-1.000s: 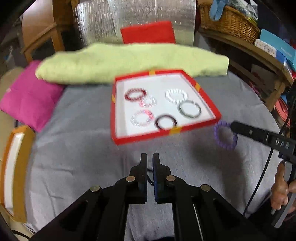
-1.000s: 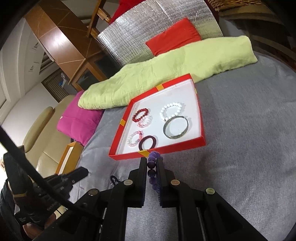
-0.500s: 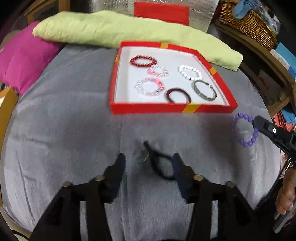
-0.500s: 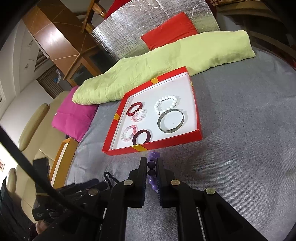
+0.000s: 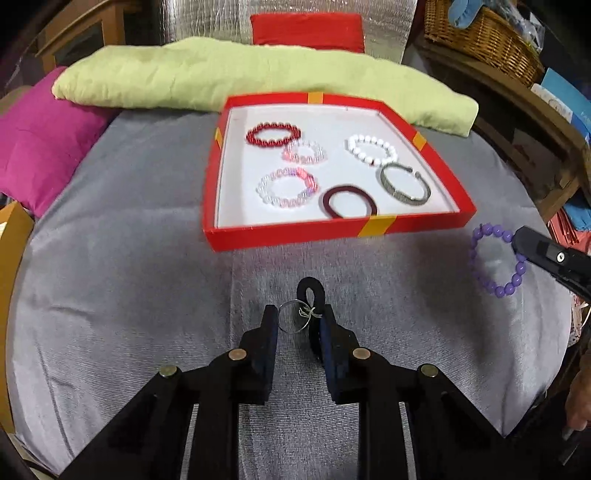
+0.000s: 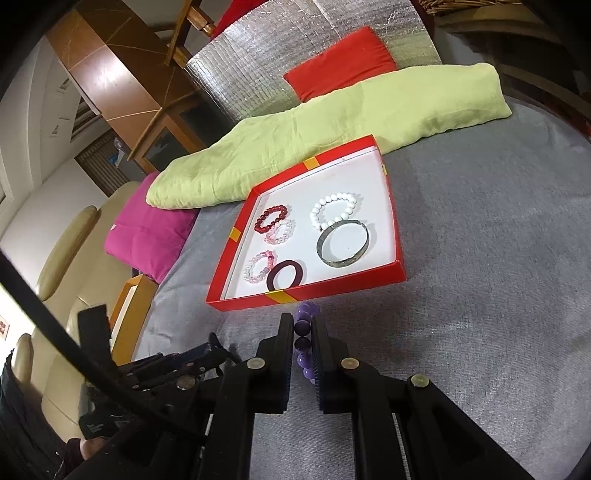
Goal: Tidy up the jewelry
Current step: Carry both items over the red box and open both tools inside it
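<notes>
A red tray [image 5: 332,228] [image 6: 343,281] with a white floor holds several bracelets on the grey table. My left gripper [image 5: 298,316] is partly closed around a black cord bracelet [image 5: 312,295] with a thin metal ring [image 5: 293,316] lying on the cloth; whether the pads grip it I cannot tell. My right gripper [image 6: 303,325] is shut on a purple bead bracelet [image 6: 304,334], held above the cloth just in front of the tray. In the left wrist view that purple bracelet [image 5: 493,260] hangs from the right gripper's fingers [image 5: 546,254] at the right.
A light green folded cloth [image 5: 258,77] lies behind the tray, with a red cushion [image 5: 306,29] and silver sheet behind it. A magenta cushion [image 5: 40,136] sits at the left. A wicker basket [image 5: 484,37] stands on a shelf at the right.
My left gripper opened, came down over the black cord bracelet, and its fingers have narrowed around it. My right gripper has kept hold of the purple bracelet and shifted slightly.
</notes>
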A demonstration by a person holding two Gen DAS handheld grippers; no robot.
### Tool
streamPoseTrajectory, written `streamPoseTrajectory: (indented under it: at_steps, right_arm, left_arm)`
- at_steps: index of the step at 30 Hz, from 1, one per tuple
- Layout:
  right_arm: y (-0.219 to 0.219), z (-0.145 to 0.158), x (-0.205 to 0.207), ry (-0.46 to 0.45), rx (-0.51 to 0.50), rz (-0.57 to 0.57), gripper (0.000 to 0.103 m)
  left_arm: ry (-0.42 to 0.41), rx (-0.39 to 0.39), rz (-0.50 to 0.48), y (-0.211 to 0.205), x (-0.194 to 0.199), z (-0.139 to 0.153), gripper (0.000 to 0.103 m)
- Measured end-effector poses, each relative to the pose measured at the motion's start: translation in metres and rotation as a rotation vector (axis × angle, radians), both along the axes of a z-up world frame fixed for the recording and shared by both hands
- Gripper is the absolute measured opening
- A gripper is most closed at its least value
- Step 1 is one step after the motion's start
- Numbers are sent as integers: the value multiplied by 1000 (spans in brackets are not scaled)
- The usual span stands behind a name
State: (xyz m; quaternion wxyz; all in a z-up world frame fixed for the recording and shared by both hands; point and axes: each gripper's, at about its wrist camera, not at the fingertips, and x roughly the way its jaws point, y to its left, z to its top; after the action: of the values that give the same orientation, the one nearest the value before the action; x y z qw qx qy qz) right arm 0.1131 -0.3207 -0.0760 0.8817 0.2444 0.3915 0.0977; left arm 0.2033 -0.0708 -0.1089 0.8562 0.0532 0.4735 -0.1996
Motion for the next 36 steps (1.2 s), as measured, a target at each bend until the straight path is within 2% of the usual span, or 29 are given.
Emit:
streamPoseTrajectory:
  at_steps: [6,15,22,27,31,36]
  right_arm:
    - [-1,5,-2,-30,15,-2,11]
    - [4,14,18,-79,38,-6,11]
    - [-3,19,51,-95,118,-23,11]
    - [-9,21,85,-108,156,-52,11]
    - [-20,16,118,-107,175,-90,11]
    - [-38,3,162,-74,194,-132,11]
  left_arm:
    - [-57,-18,-1,0,-1,26,23]
    - [-110,10,-36,-6,12,49,23]
    - [-140,15,-74,-13,46,63,23]
    - [-154,75,-103,-32,78,65,24]
    - [-144,93,-113,-49,108,62,24]
    - [-94,74,-127,-76,156,51,24]
